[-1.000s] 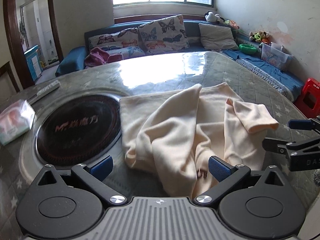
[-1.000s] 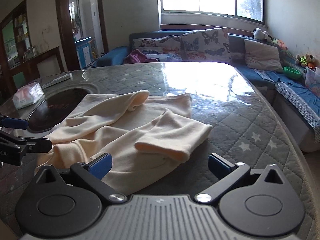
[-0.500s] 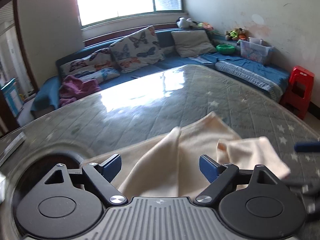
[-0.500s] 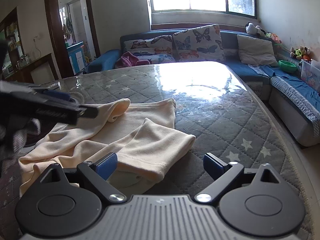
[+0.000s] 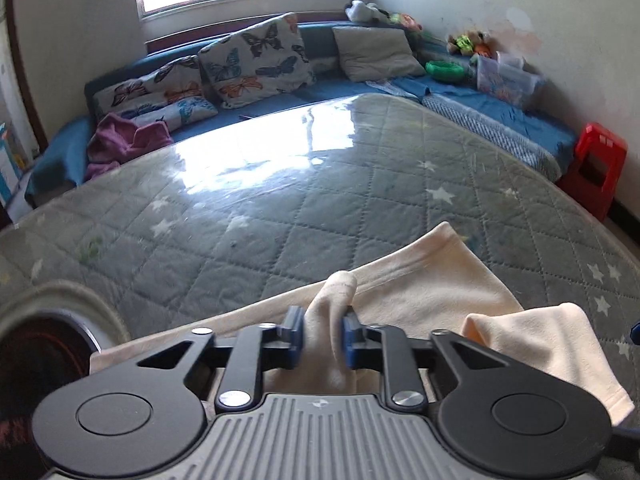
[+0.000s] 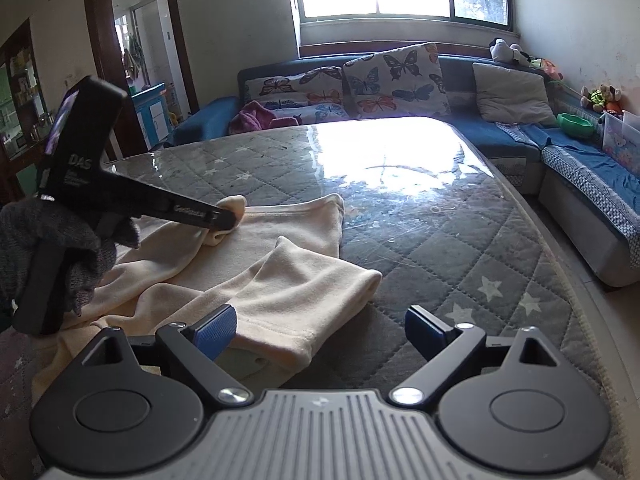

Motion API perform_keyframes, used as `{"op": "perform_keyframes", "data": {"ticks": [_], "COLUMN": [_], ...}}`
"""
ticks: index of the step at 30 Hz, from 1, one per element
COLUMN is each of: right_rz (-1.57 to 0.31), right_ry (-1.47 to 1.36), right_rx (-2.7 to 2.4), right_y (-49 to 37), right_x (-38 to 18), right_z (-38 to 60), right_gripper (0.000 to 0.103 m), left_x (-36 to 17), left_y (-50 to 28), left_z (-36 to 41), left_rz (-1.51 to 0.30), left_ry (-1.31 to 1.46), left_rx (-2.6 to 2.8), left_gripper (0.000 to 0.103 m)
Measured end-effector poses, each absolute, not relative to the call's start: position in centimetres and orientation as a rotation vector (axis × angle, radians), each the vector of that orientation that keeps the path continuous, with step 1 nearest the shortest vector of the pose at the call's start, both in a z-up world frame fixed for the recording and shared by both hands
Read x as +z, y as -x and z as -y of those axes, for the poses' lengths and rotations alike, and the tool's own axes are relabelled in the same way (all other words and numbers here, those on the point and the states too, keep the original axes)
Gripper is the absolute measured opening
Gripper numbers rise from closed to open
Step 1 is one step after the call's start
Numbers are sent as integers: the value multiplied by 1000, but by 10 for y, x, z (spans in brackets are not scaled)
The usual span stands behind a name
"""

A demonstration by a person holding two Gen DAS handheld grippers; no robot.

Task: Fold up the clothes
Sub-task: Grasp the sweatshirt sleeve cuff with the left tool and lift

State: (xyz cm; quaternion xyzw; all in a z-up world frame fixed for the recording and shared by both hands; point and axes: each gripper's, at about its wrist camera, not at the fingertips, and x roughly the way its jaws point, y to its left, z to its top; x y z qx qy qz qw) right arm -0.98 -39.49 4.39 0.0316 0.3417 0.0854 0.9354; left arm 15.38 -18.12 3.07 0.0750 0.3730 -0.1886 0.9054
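A cream garment (image 6: 280, 280) lies crumpled on the quilted grey table cover (image 6: 460, 248). My left gripper (image 5: 320, 336) is shut on a raised fold of the garment (image 5: 420, 292), the cloth pinched between its blue pads. The right wrist view shows that same left gripper (image 6: 230, 220), held by a gloved hand (image 6: 48, 248), clamping the garment's far ridge. My right gripper (image 6: 320, 330) stands open low over the near sleeve (image 6: 320, 300), its left pad above the cloth and nothing between its fingers.
A round dark cooktop (image 5: 36, 360) is set into the table at the left. A blue sofa (image 6: 400, 92) with butterfly cushions runs behind and along the right. A red stool (image 5: 596, 168) stands by the wall. The far half of the table (image 5: 320, 184) is bare cover.
My left gripper has moved forward over the garment and shut on a fold of it. The right gripper has crept closer to the near sleeve and stayed open.
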Motion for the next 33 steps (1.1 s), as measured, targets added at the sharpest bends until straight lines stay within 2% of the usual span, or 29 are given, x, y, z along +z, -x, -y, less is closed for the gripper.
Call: {"op": "perform_keyframes", "data": {"ticks": [8,19,25,33], "right_rz": [-683,-653,-667,-679], "right_ry": [-72,-28,41,136], "right_rx": [180,209,233,238], "right_y": [18,29,32,34], "right_x": [46,54,51,46], "right_z": [394,384,378,368], "right_gripper": [93,93,85,77], "left_x": [80,129,111,68], "left_y": [-108,3,47,46], "left_z": [110,-36,-94,-111], "left_rz": [-617,-442,-489,-632], "left_ry": [-7,143,155,120], "left_rx": [-280,49,201,329], "left_gripper": [9,8,8,10]}}
